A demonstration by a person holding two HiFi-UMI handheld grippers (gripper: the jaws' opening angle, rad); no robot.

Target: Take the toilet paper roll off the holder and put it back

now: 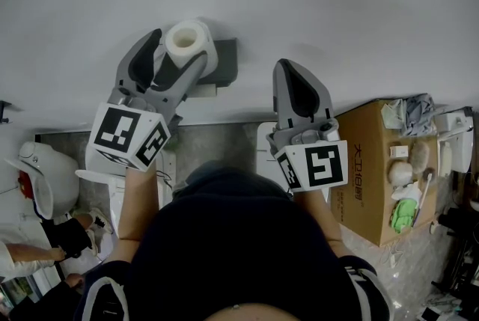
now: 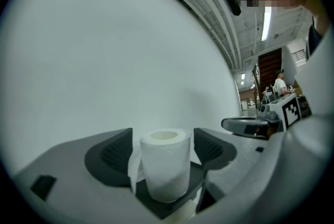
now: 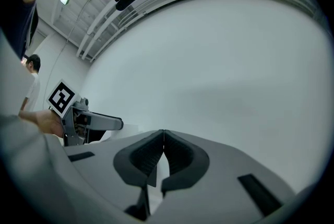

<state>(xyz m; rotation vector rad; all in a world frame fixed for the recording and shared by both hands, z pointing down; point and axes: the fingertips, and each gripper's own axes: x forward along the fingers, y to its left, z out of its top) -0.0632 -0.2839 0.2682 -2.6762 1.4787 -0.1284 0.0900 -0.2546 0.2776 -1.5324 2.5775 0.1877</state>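
Bracketed a likely light, crushable toilet paper roll [image 2: 166,165], untouched, at its three-and-nine-o'clock grip flanks with wide-open left tool [image 2: 163,145]; held right tool [image 3: 163,137] closed, empty.

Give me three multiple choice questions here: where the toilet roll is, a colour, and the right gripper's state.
1. Where is the white toilet paper roll?
A) in a box
B) upright on the dark grey wall holder, between the left gripper's jaws
C) on the floor
2. What colour is the open cardboard box?
A) blue
B) pink
C) brown
3. The right gripper's jaws are:
A) shut, empty
B) wide apart
C) clamped on the roll
Answers: B, it stands there in the left gripper view; C, brown in the head view; A, its pads meet with nothing between.
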